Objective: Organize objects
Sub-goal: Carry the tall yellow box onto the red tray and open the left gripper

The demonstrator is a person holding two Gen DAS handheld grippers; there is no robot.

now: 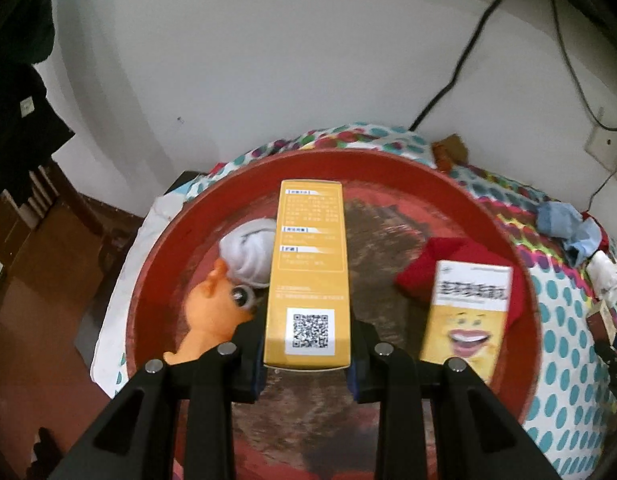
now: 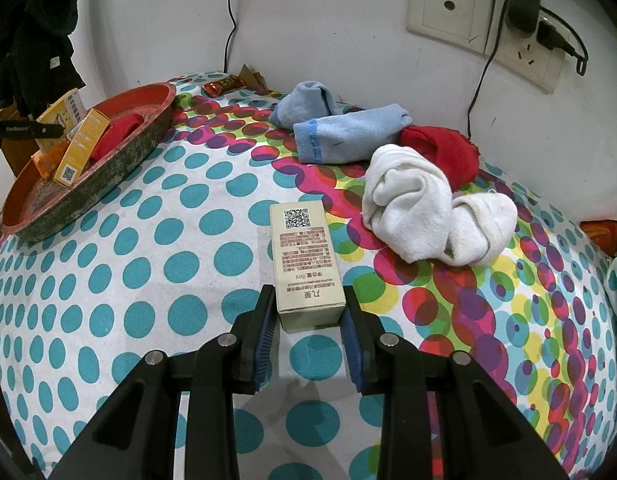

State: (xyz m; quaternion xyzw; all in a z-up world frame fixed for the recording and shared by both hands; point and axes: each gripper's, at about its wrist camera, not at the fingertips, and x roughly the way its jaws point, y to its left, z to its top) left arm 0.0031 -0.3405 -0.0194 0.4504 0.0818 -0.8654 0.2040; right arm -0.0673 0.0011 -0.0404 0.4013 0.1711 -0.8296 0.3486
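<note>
My left gripper (image 1: 308,354) is shut on a tall yellow box (image 1: 308,276) with a QR code, held above the round red tray (image 1: 524,292). In the tray lie an orange toy with a googly eye (image 1: 212,312), a grey sock ball (image 1: 250,252), a red cloth (image 1: 440,260) and a second yellow box with a smiling face (image 1: 464,316). My right gripper (image 2: 310,312) has its jaws around a cream box (image 2: 304,256) that rests on the dotted tablecloth (image 2: 148,280); the pads touch its sides.
On the cloth lie a blue sock (image 2: 340,128), a white sock bundle (image 2: 428,216), a red cloth (image 2: 444,152) and a snack bar (image 2: 224,85). The red tray (image 2: 120,160) sits far left. A wall socket with plugs (image 2: 520,20) and cables hangs behind.
</note>
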